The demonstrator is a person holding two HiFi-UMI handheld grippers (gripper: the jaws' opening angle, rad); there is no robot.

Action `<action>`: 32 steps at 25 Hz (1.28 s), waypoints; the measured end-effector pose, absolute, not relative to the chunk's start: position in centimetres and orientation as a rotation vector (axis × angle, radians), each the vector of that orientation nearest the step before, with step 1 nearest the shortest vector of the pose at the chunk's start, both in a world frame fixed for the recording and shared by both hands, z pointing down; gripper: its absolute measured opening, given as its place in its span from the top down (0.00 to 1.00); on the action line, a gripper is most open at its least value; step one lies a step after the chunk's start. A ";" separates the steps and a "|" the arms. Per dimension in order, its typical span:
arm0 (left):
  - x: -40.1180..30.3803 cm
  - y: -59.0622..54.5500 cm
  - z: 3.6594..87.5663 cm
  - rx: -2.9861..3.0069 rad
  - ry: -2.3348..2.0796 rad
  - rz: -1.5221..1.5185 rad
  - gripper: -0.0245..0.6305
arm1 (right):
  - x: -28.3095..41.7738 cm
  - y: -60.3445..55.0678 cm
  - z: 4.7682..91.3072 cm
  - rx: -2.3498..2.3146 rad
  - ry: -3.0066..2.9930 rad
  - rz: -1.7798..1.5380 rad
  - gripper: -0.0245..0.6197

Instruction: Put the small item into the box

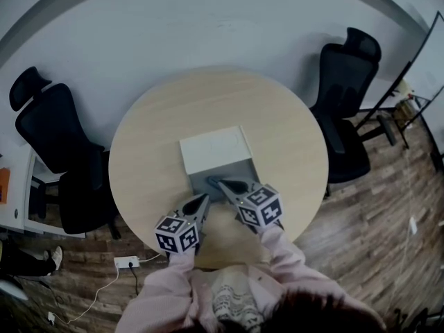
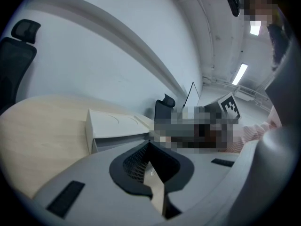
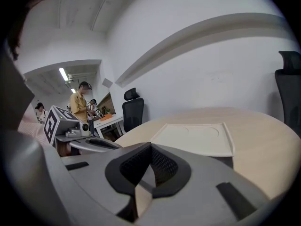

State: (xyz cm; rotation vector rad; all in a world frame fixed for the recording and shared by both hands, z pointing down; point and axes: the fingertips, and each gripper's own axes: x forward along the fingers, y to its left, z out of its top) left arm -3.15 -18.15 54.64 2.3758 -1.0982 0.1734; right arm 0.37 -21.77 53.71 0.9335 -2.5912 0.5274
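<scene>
A white box [image 1: 218, 151] stands in the middle of the round wooden table [image 1: 291, 144], its flat lid on top and a grey opening [image 1: 225, 173] facing me. My right gripper [image 1: 214, 181] reaches to that opening with its jaws shut; a small dark shape at its tip may be the item, I cannot tell. In the right gripper view the right gripper [image 3: 151, 146] shows nothing between its jaws, and the box [image 3: 193, 138] lies just ahead. My left gripper [image 1: 205, 198] hovers just before the box, shut and holding nothing. The left gripper view shows the left gripper [image 2: 149, 144] beside the box [image 2: 113, 124].
Black office chairs stand to the left [image 1: 55, 144] and right [image 1: 347, 96] of the table. A power strip [image 1: 126, 261] lies on the wooden floor. A person [image 3: 79, 102] stands by a desk in the far room.
</scene>
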 end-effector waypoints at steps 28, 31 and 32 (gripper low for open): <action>-2.6 -18.1 52.7 2.484 -1.094 0.093 0.95 | 1.0 -20.6 51.9 0.998 -2.673 0.476 0.96; -2.7 -18.0 52.8 2.478 -1.095 0.091 0.95 | 0.8 -20.4 52.0 0.995 -2.679 0.485 0.96; -2.8 -18.1 52.8 2.477 -1.095 0.091 0.95 | 0.8 -20.4 52.1 0.994 -2.679 0.488 0.96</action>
